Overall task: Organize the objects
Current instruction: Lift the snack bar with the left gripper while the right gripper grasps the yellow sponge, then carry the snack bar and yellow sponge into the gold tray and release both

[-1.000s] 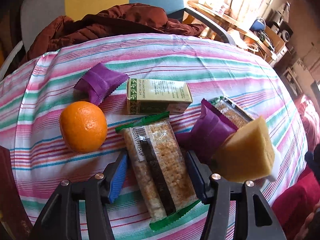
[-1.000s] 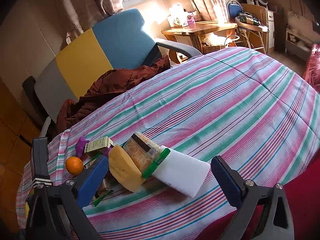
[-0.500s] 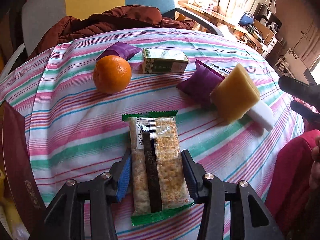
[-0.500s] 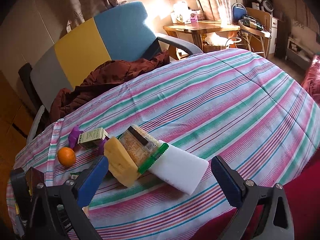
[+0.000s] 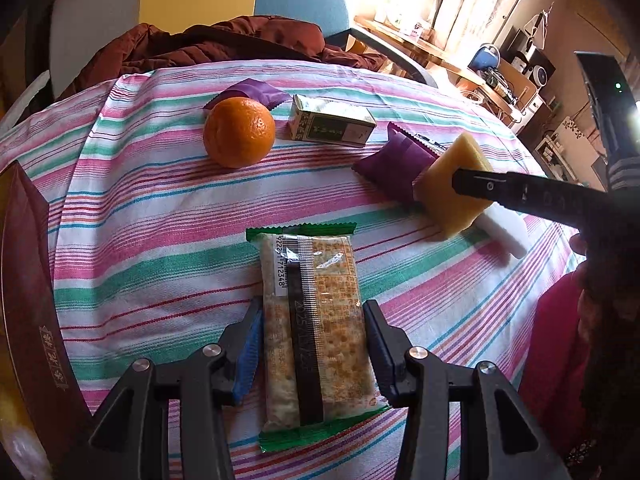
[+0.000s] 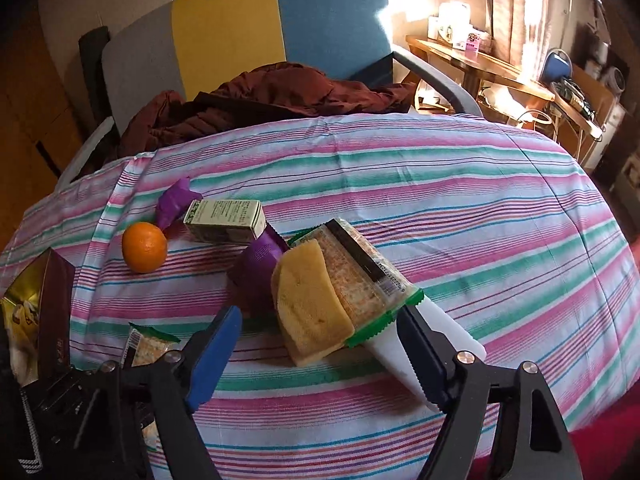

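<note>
While the left gripper (image 5: pixel 312 344) is clamped across the near half of one cracker packet (image 5: pixel 316 320), its blue pads pressed to the packet's long sides above the striped table (image 5: pixel 140 240), the right gripper (image 6: pixel 320 344) is closing, jaws still apart, around the near end of the pile to the right: the yellow sponge (image 6: pixel 308 304) sits between its fingers, and the right finger lies against the white block (image 6: pixel 436 340). Counted up, two cracker packets show, the held one and a second cracker packet (image 6: pixel 360 276) leaning on top of the sponge and the white block. Two purple pouches are present: one purple pouch (image 5: pixel 392 164) just behind the sponge and touching it, another purple pouch (image 5: pixel 250 92) behind the orange (image 5: pixel 239 132). One orange, one green-and-cream carton (image 5: pixel 332 126), one yellow sponge and one white block complete the count. The carton lies on its side between the orange and the nearer pouch. At the table's left edge stands a dark maroon box (image 5: pixel 28 280), close to the left gripper. Beyond the table a brown jacket (image 6: pixel 272 96) is heaped on a grey, yellow and blue chair (image 6: pixel 248 28). From the left wrist view, the right gripper's dark finger crosses in front of the sponge and hides part of it.
</note>
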